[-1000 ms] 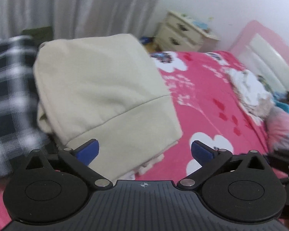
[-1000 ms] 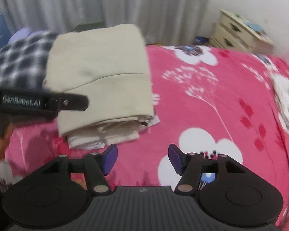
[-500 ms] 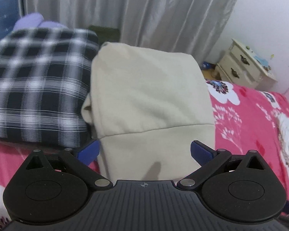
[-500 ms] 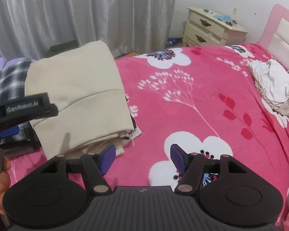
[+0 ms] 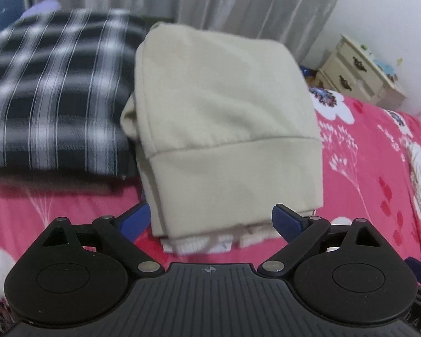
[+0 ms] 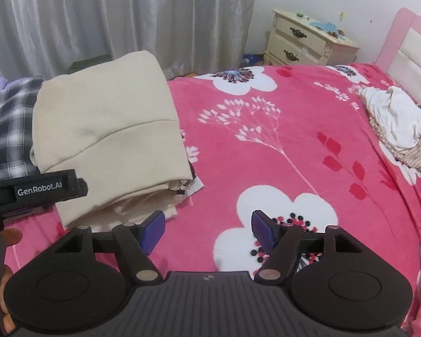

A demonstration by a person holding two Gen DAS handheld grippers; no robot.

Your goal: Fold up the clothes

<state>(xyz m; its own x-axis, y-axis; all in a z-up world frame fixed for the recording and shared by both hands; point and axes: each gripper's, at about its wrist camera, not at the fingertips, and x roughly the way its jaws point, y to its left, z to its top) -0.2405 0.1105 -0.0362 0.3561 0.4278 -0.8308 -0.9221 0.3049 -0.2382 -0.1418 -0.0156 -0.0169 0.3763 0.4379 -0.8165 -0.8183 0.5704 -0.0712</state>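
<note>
Your bed point(image 6: 266, 146) is covered by a pink floral blanket and carries everything here. Grey curtain point(image 6: 126, 14) hangs behind it, cream nightstand point(image 6: 308, 42) in the far corner, pink headboard point(image 6: 407, 45) at the right edge.

Black-and-white plaid garment point(image 5: 50, 104) lies folded at the bed's left side, blurred in the left view. Touching its right edge sits the beige folded garment point(image 5: 224, 129), hem band facing you, stacked on paler cream and white layers that peek out underneath at the near edge. In the right view the same beige stack point(image 6: 109, 134) lies left of centre. A crumpled white cloth pile point(image 6: 395, 123) rests near the headboard, well apart from the stack.

Your left gripper point(image 5: 210, 219) hovers just at the near edge of the beige stack, fingers spread wide and holding nothing; the stack's near end sits between them in view, contact unclear. Your right gripper point(image 6: 207, 229) is over bare blanket just right of the stack, fingers apart, empty. The left gripper's body, labelled GenRobot.AI, shows at the right view's left edge.
</note>
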